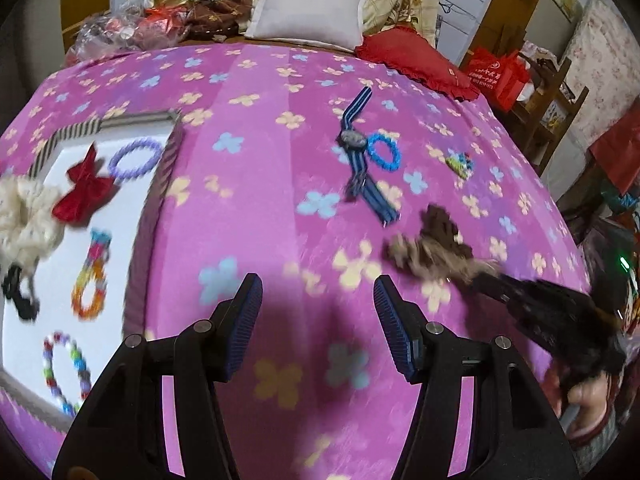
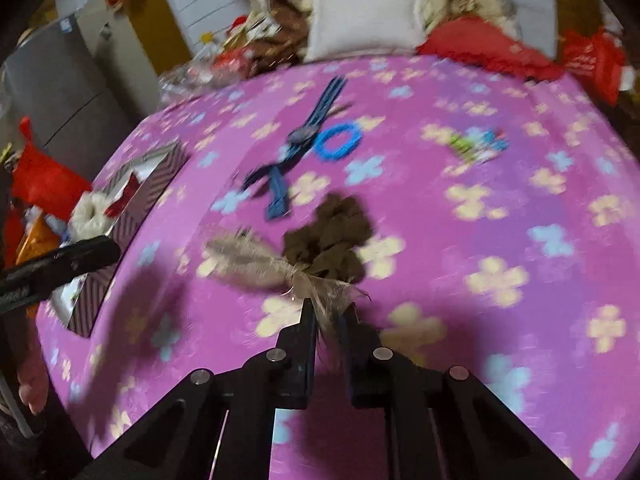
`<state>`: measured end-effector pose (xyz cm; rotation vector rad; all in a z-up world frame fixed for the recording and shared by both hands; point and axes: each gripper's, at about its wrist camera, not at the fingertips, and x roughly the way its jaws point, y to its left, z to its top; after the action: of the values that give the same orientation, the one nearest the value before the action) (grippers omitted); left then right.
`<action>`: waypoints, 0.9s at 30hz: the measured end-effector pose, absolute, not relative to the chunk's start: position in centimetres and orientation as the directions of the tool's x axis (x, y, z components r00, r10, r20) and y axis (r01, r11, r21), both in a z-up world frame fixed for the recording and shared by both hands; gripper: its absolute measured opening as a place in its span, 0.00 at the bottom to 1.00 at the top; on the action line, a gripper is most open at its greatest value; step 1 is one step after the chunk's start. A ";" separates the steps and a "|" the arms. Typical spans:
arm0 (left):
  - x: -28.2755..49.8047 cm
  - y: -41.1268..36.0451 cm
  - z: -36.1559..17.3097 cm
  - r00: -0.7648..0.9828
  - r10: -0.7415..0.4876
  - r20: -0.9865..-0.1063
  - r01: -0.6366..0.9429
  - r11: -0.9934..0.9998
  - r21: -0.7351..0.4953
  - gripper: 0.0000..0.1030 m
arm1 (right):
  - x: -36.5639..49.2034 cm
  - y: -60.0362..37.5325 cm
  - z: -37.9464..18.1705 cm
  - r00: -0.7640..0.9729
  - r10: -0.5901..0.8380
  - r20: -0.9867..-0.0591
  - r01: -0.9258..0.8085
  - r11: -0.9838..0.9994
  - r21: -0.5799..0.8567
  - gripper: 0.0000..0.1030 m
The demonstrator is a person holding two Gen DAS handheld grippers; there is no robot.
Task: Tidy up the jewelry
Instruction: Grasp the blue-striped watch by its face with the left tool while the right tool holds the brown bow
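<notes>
My right gripper (image 2: pixel 329 312) is shut on one wing of a beige burlap bow (image 2: pixel 260 262) and holds it over the pink flowered bedspread (image 2: pixel 480 208); it also shows in the left wrist view (image 1: pixel 424 254). A brown scrunchie (image 2: pixel 330 236) lies just behind the bow. My left gripper (image 1: pixel 318 304) is open and empty over the spread. A striped box (image 1: pixel 168 168) at the left holds a red bow (image 1: pixel 82 190), a purple bracelet (image 1: pixel 134 158), a white scrunchie (image 1: pixel 24 216) and beaded bracelets (image 1: pixel 90 280). A blue striped watch (image 1: pixel 358 152), a blue ring bracelet (image 1: pixel 384 151) and a multicoloured clip (image 1: pixel 460 162) lie loose.
A white pillow (image 1: pixel 308 8) and a red cushion (image 1: pixel 416 62) sit at the far end of the bed, with piled clothes and bags (image 1: pixel 160 16) at the far left. A red bag (image 1: pixel 498 74) and wooden furniture stand beyond the right edge.
</notes>
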<state>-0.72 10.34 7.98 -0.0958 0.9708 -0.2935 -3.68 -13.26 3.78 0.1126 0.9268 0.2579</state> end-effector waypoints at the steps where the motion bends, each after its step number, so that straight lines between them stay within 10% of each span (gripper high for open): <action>1: 0.2 9.6 8.2 0.526 -0.280 -0.803 0.205 0.958 -0.200 0.56 | -3.8 -14.0 4.2 0.582 0.260 -0.770 -0.154 0.966 0.210 0.10; 6: 5.1 6.4 9.0 0.522 -0.251 -0.815 0.219 0.963 -0.156 0.56 | -3.7 -17.2 4.2 0.572 0.180 -0.800 -0.060 0.982 0.178 0.14; 11: 11.0 3.2 8.1 0.506 -0.188 -0.842 0.211 0.973 -0.091 0.56 | -3.6 -19.5 4.2 0.590 0.210 -0.780 -0.020 0.969 0.246 0.62; 27: 21.1 -0.4 2.7 0.414 -0.159 -0.896 0.140 0.984 -0.111 0.56 | -2.9 -22.3 4.0 0.614 0.294 -0.733 0.019 0.923 0.385 0.62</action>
<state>21.15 -0.45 2.69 -0.0196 1.1281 -0.1879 -2.91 -22.30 4.01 0.3765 0.9009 0.1627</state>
